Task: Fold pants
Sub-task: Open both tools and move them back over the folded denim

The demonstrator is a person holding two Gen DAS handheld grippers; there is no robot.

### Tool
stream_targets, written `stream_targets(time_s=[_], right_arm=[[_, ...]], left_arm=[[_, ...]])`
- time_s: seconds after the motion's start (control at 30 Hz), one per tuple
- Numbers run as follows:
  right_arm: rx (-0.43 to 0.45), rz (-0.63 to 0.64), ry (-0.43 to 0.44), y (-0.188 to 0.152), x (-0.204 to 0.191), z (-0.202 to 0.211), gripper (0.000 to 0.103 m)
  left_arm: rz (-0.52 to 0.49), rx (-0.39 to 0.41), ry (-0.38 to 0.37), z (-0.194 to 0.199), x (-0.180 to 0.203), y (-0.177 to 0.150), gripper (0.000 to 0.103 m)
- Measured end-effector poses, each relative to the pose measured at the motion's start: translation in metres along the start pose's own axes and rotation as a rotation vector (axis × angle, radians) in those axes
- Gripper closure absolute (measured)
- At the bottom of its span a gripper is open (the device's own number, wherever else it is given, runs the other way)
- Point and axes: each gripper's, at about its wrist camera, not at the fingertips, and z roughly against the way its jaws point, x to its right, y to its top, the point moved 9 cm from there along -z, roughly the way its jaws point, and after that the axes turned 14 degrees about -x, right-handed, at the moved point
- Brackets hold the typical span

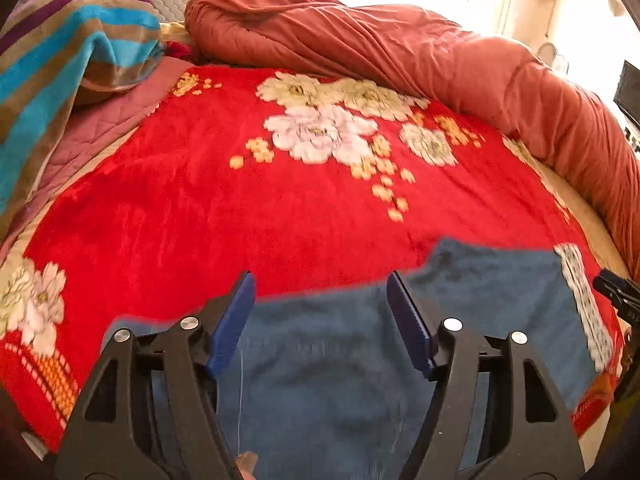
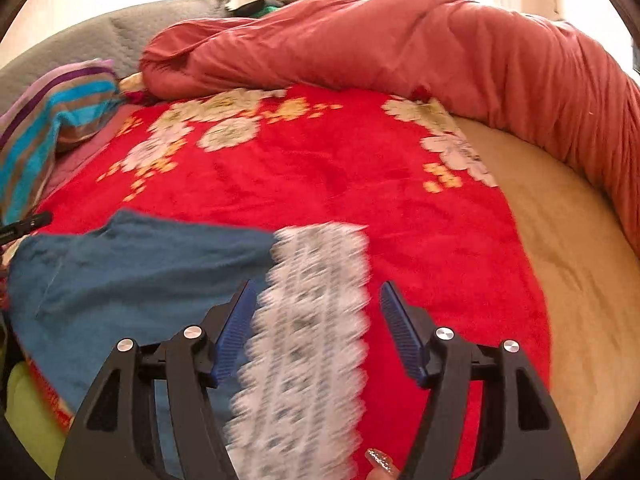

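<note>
Blue pants (image 1: 328, 364) lie flat on a red flowered blanket (image 1: 240, 208), with a white lace trim band (image 1: 582, 296) along their right end. My left gripper (image 1: 322, 280) hovers over the pants' far edge, jaws apart, nothing pressed between the blue pads. In the right wrist view the same pants (image 2: 132, 272) spread to the left and the lace trim (image 2: 308, 332) runs under my right gripper (image 2: 316, 286), which stands open above it, pads clear of the cloth. The other gripper's black tip (image 2: 28, 226) pokes in at the left edge.
A rust-red duvet (image 1: 400, 44) is heaped along the far and right sides of the bed. A striped blue-and-brown towel (image 1: 68, 60) lies at the far left, with a grey quilted headboard behind. Bare beige sheet (image 2: 568, 264) shows at right. A fingernail (image 2: 380, 460) shows low down.
</note>
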Motion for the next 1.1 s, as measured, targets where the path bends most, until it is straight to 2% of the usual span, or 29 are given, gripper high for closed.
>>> stream_targets(time_s=[0.17, 0.23, 0.3, 0.37, 0.4, 0.5, 0.57, 0.67, 0.77, 0.87, 0.93, 0.97, 1.0, 1.1], right_arm=[[-0.048, 0.155, 0.089, -0.011, -0.075, -0.01, 0.039], [-0.054, 0.219, 0.114, -0.007, -0.105, -0.017, 0.04], [-0.072, 0.266, 0.141, -0.002, -0.13, -0.026, 0.04], [-0.093, 0.312, 0.163, 0.005, -0.15, -0.04, 0.04], [-0.115, 0.32, 0.146, 0.008, -0.153, -0.052, 0.04], [-0.186, 0.28, 0.099, 0.013, -0.138, -0.08, 0.04], [-0.189, 0.221, 0.08, 0.017, -0.119, -0.081, 0.04], [-0.173, 0.155, -0.03, 0.017, -0.08, -0.079, 0.04], [-0.174, 0.082, 0.041, 0.013, -0.058, -0.076, 0.041], [-0.154, 0.089, 0.024, 0.011, -0.057, -0.065, 0.04], [-0.116, 0.099, 0.065, 0.01, -0.064, -0.049, 0.04], [-0.092, 0.106, 0.096, 0.008, -0.07, -0.038, 0.038], [-0.079, 0.11, 0.106, 0.005, -0.073, -0.029, 0.027], [-0.061, 0.144, 0.11, -0.007, -0.081, -0.01, 0.026]], left_arm=[[-0.081, -0.079, -0.065, -0.01, 0.034, -0.032, 0.035], [-0.125, -0.118, -0.011, -0.025, 0.043, -0.04, 0.031], [-0.115, -0.14, 0.054, -0.038, 0.036, -0.043, 0.03], [-0.108, -0.121, 0.13, -0.042, 0.02, -0.043, 0.029], [-0.104, -0.12, 0.135, -0.044, 0.016, -0.043, 0.028], [-0.084, -0.122, 0.094, -0.045, 0.01, -0.044, 0.028], [-0.094, -0.117, 0.101, -0.045, 0.01, -0.045, 0.028], [-0.092, -0.114, 0.09, -0.046, 0.01, -0.046, 0.027], [-0.091, -0.109, 0.081, -0.046, 0.011, -0.046, 0.027], [-0.088, -0.108, 0.079, -0.045, 0.011, -0.046, 0.027], [-0.087, -0.113, 0.044, -0.037, 0.016, -0.048, 0.024], [-0.091, -0.106, 0.026, -0.033, 0.02, -0.048, 0.024], [-0.101, -0.098, 0.011, -0.027, 0.025, -0.049, 0.023], [-0.134, -0.088, -0.009, -0.016, 0.039, -0.056, 0.022]])
